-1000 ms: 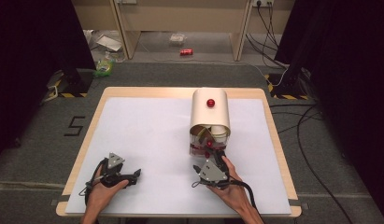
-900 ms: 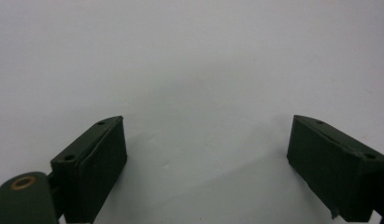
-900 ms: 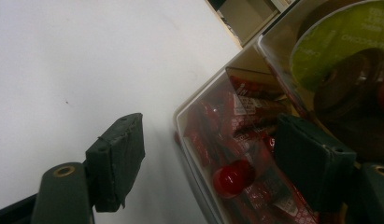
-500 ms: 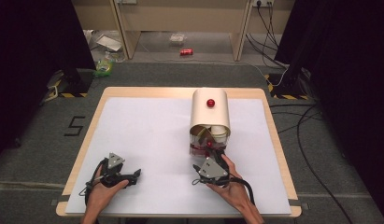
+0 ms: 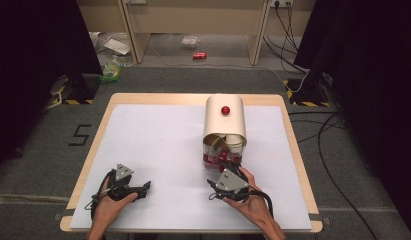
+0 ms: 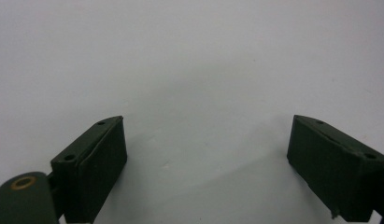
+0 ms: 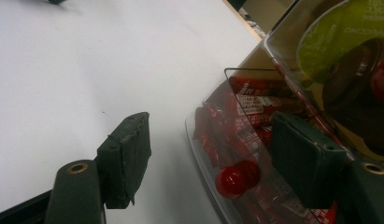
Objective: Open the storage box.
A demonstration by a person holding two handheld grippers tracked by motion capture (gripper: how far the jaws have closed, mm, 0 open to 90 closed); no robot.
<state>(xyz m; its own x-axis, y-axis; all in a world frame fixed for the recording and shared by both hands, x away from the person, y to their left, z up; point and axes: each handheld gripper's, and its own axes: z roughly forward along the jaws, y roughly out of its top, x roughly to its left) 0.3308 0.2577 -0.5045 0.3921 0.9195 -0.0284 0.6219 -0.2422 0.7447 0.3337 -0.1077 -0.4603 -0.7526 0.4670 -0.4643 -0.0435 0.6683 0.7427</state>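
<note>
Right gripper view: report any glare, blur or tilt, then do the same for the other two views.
Right gripper view: tilted; clear lid shows reflections, near jaws soft. Left gripper view: evenly lit white table cover, faint shadow between the jaws. High view: table bright, surroundings dark, small things blurry.

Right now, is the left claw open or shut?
Open. The left claw has its two black jaws standing wide apart, with bare white table between them.
</note>
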